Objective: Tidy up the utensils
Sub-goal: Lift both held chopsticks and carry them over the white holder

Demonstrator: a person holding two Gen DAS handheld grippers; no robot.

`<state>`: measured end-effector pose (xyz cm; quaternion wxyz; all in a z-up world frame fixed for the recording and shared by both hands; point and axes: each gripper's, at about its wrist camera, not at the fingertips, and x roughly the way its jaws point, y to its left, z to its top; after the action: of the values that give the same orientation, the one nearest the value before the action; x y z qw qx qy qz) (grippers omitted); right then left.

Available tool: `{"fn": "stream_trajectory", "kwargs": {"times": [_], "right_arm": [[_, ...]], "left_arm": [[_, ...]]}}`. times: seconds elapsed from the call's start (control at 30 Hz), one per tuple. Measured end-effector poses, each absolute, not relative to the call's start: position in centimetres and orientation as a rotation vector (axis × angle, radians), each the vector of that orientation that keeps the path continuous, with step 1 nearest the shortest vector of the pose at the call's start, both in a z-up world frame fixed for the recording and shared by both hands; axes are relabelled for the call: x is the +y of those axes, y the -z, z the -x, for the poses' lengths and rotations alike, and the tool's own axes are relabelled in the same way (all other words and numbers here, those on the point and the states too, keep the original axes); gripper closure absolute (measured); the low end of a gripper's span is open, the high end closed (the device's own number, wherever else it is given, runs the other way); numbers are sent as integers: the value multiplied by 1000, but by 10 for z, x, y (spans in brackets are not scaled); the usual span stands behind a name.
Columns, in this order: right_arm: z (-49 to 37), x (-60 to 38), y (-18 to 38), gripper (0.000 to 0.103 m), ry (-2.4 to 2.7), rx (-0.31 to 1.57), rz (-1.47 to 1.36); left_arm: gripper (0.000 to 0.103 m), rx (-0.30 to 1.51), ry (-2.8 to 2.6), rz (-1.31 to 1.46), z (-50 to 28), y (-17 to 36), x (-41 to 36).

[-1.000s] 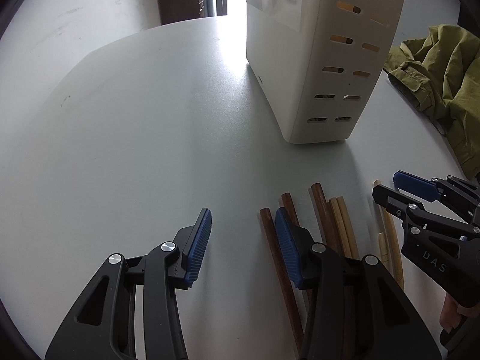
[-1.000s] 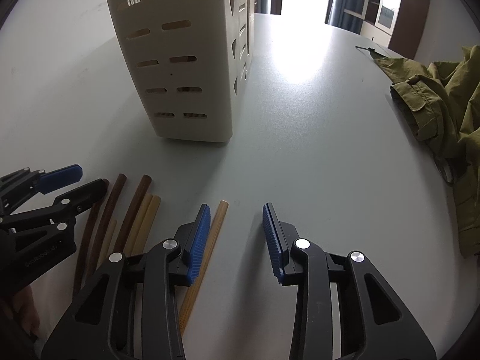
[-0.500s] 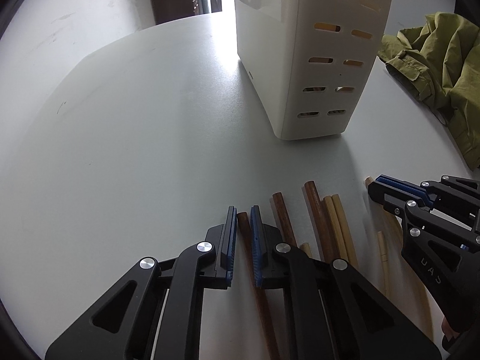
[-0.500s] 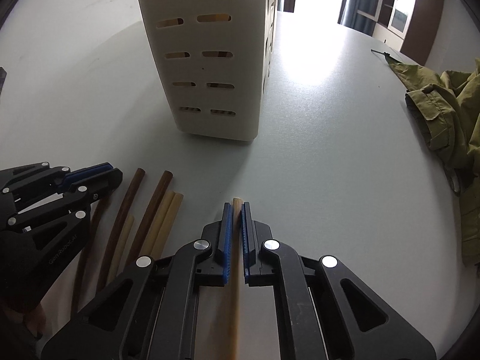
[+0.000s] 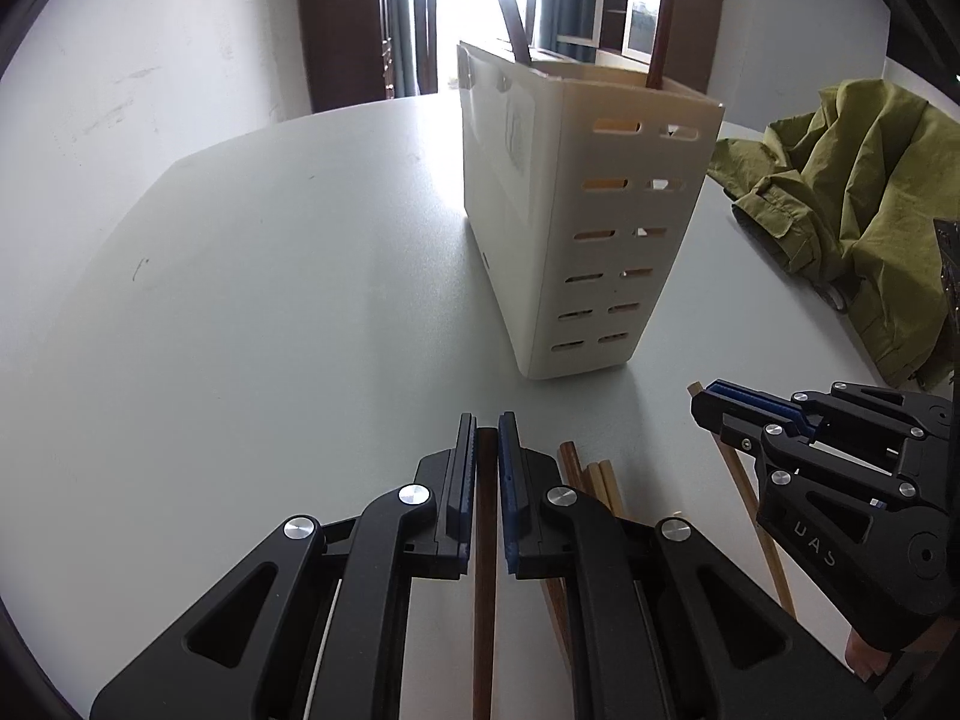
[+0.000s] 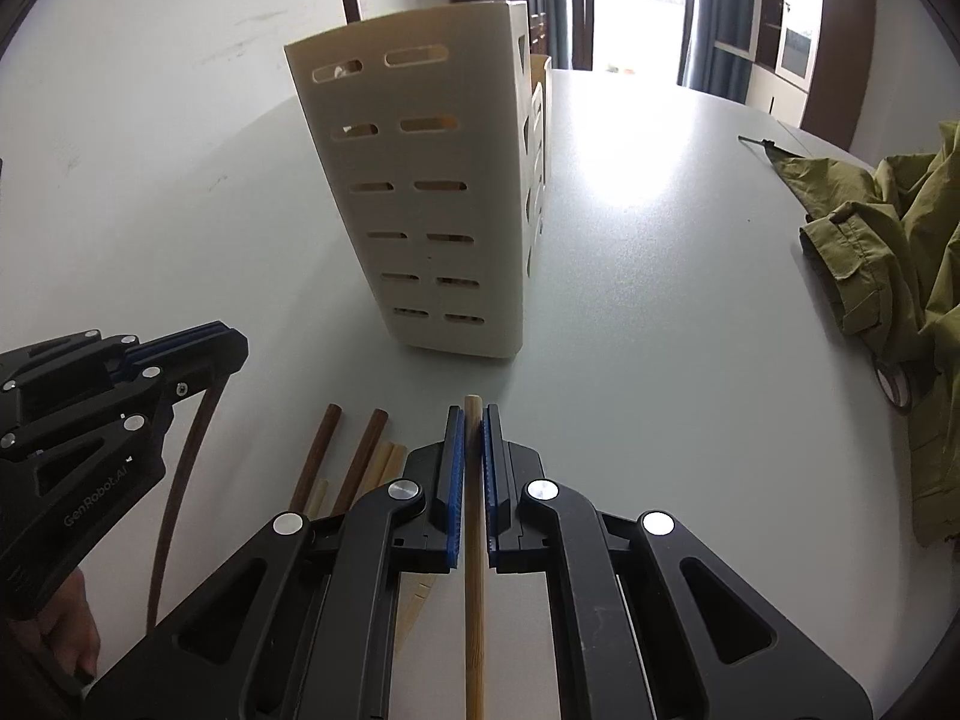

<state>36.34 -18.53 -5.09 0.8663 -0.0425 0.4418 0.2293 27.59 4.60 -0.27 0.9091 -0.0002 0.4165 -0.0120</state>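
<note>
My left gripper (image 5: pixel 486 426) is shut on a dark brown chopstick (image 5: pixel 485 600) and holds it above the white table. My right gripper (image 6: pixel 474 414) is shut on a light bamboo chopstick (image 6: pixel 474 600), also lifted. Each gripper shows in the other's view, the right (image 5: pixel 711 396) and the left (image 6: pixel 231 339). A tall cream slotted utensil holder (image 5: pixel 576 228) stands just ahead, also in the right wrist view (image 6: pixel 432 192), with two dark utensil handles (image 5: pixel 657 30) sticking out of its top. Several more brown and light chopsticks (image 6: pixel 354 462) lie on the table between the grippers.
A crumpled olive-green jacket (image 5: pixel 852 216) lies on the table at the right, also in the right wrist view (image 6: pixel 900 276). The white table (image 5: pixel 270 300) spreads wide to the left of the holder. A bright doorway and dark cabinets stand behind.
Both grippers closed on a chopstick each, then rose and tilted up, lifting the chopsticks off the table. The holder's top has come into view.
</note>
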Motion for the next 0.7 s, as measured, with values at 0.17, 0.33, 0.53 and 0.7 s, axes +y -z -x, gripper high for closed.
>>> {"fn": "stream_trajectory", "kwargs": {"times": [0.17,0.33,0.53,0.7], "right_arm": [[-354,-194,23,96,-484,850,61],[-353,-204,1,96,-501,789,37],[-350,-214,-21,96,-537,712,27],[-348,-219,-33,96,-540,674,29]], "left_arm": [[96,780,41,-4,-261,-30,42],[96,715,49,-3,-249,-54,39],[96,656,52,5,-236,-76,39],[96,614,51,9,-226,-91,40]]}}
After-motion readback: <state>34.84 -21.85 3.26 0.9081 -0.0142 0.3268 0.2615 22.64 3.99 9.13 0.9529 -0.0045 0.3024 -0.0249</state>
